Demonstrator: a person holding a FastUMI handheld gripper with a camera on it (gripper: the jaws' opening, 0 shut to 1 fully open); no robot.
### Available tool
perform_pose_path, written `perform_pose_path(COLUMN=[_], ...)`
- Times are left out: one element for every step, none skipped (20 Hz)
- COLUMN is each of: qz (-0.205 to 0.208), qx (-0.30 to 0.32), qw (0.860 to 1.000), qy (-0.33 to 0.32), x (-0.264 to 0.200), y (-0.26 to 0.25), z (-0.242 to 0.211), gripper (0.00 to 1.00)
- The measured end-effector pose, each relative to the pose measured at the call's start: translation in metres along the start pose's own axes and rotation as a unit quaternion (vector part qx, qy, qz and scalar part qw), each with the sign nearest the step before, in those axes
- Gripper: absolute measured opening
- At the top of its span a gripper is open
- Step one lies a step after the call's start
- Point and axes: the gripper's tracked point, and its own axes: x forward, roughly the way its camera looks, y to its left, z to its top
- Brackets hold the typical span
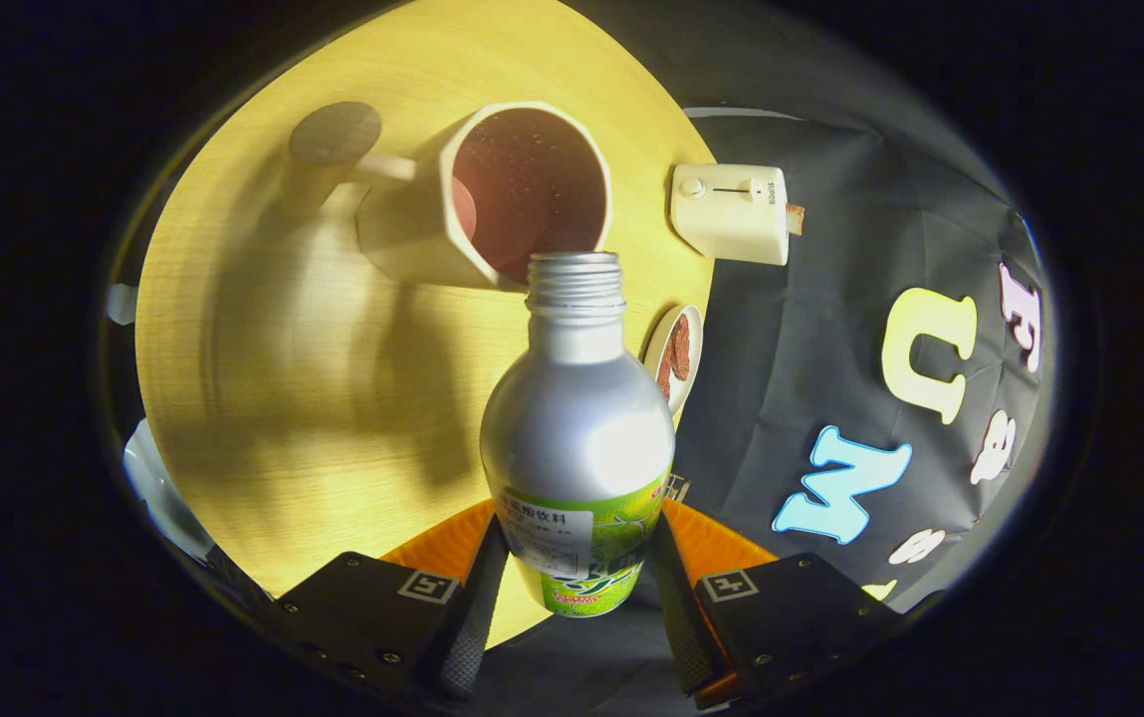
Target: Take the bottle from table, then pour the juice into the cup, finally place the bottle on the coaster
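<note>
A silver bottle [576, 418] with a green label stands between my fingers, and my gripper [572, 588] is shut on its lower body. Its uncapped threaded mouth [574, 274] points at the rim of a cream cup [492, 194] just beyond it. The cup has a dark reddish inside and a handle on its far side. A round brown coaster [336, 132] lies on the yellow wooden table [273, 358] past the cup's handle. The whole scene is tilted, with the bottle tipped toward the cup.
A cream toaster [731, 212] with a slice in it stands at the table's edge beside the cup. A small white plate [674, 357] holding brown food lies close to the bottle's shoulder. The booth's black cloth wall rises behind them.
</note>
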Motion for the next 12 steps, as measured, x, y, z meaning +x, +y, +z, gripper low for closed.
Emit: perform_pose_path(qz=[0.0,0.001,0.001,0.003,0.004,0.005,0.004,0.003,0.003,0.003,0.003,0.002], qx=[-0.002,-0.004,-0.007,-0.009,-0.01,-0.012,-0.014,-0.017,-0.019,-0.021,-0.025,-0.029], qw=[1.0,1.0,1.0,1.0,1.0,1.0,1.0,1.0,1.0,1.0,1.0,0.999], qy=[0.001,0.003,0.004,0.008,0.01,0.012,0.013,0.015,0.016,0.017,0.018,0.02], x=[-0.0001,-0.0004,-0.0002,-0.0012,-0.0016,-0.0019,-0.0014,-0.0006,0.0002,0.0008,0.0009,0.0002], y=[0.0003,-0.0001,0.0014,0.0013,0.0024,0.0014,0.001,-0.0012,-0.0005,-0.0006,-0.0017,-0.0029], z=[0.0001,-0.0004,0.0,-0.0008,-0.0025,-0.0022,-0.0019,-0.0023,-0.0015,-0.001,-0.001,-0.0017], gripper=[0.74,0.73,0.73,0.73,0.73,0.73,0.73,0.73,0.73,0.73,0.73,0.73])
